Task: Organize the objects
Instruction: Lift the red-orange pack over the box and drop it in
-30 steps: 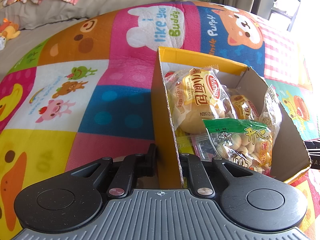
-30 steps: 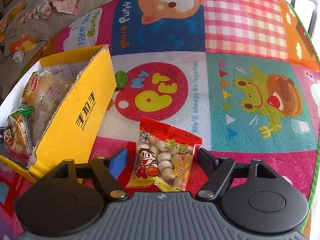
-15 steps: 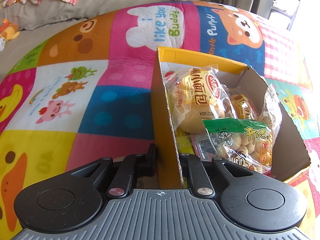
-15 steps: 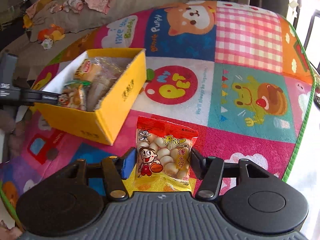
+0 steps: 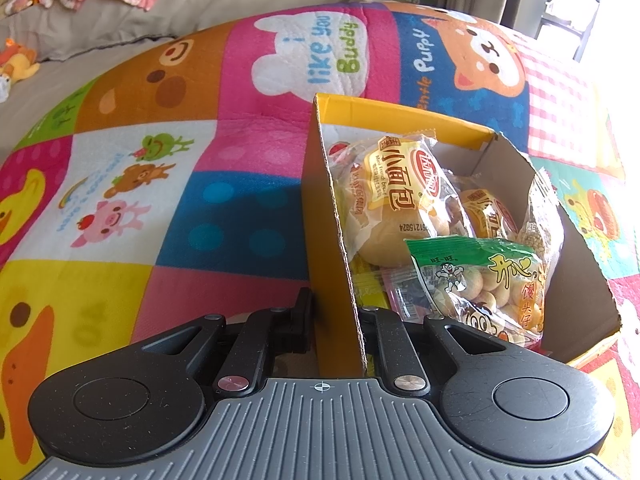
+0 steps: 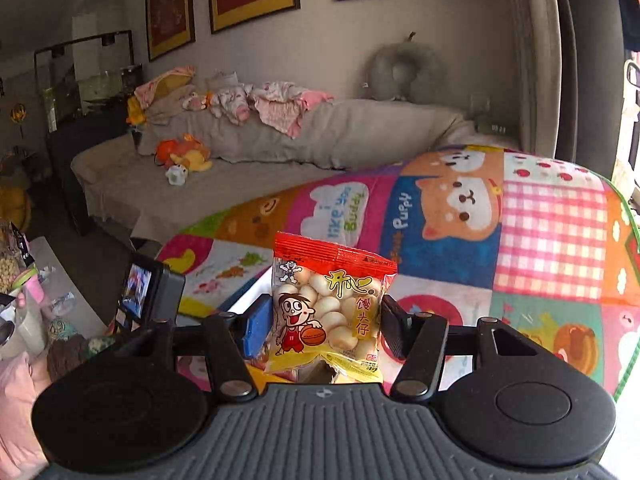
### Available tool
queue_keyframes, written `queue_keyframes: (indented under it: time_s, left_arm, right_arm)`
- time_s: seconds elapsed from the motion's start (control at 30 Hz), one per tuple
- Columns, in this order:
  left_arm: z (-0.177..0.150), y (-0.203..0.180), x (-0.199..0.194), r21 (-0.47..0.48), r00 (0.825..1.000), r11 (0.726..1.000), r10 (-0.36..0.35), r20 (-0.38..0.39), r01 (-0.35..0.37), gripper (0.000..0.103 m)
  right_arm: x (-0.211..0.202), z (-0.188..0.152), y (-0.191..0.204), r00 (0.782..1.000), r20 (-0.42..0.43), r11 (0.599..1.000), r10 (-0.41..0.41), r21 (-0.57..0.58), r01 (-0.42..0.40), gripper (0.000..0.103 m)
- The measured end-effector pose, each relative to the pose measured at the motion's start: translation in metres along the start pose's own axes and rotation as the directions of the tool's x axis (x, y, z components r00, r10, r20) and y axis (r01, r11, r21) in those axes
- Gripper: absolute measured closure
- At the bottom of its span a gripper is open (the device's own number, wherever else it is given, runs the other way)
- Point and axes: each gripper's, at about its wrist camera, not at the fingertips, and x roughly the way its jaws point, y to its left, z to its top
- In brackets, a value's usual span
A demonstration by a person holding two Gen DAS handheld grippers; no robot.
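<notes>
The left gripper (image 5: 334, 320) is clamped on the near wall of the yellow cardboard box (image 5: 320, 216), which sits on the colourful play mat (image 5: 192, 184). Inside lie bread-roll packets (image 5: 396, 196) and a green-topped snack bag (image 5: 480, 280). The right gripper (image 6: 326, 320) pinches a red-topped snack bag (image 6: 328, 308) upright between its pads, lifted clear of the mat; its jaws have just been closing on the bag. A yellow edge below the bag is probably the box, though it is mostly hidden.
</notes>
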Motion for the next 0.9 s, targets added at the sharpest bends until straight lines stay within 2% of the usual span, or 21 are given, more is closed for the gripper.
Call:
queue_keyframes:
  time_s: [0.33, 0.53, 0.83, 0.87, 0.9]
  left_arm:
    - [0.000, 0.000, 0.000, 0.002, 1.000, 1.000, -0.004, 0.002, 0.004, 0.089]
    - [-0.001, 0.001, 0.000, -0.001, 1.000, 1.000, -0.007, 0.004, 0.007, 0.089]
    - [-0.001, 0.002, 0.001, -0.005, 1.000, 1.000, -0.012, 0.008, 0.012, 0.089]
    - [-0.001, 0.002, 0.001, -0.005, 1.000, 1.000, -0.012, 0.007, 0.012, 0.089]
    - [-0.001, 0.002, 0.001, -0.005, 1.000, 1.000, -0.012, 0.008, 0.012, 0.089]
  right_arm:
    - [0.051, 0.056, 0.008, 0.997, 0.072, 1.000, 0.001, -0.006, -0.001, 0.046]
    - [0.085, 0.073, 0.004, 0.998, 0.040, 0.998, -0.045, 0.034, 0.044, 0.046]
    - [0.116, 0.075, -0.003, 0.998, -0.019, 0.996, -0.056, 0.070, 0.057, 0.046]
    - [0.120, 0.074, -0.005, 0.999, -0.020, 0.995, -0.049, 0.081, 0.050, 0.041]
    - [0.124, 0.072, -0.007, 0.999, -0.026, 0.995, -0.034, 0.098, 0.037, 0.031]
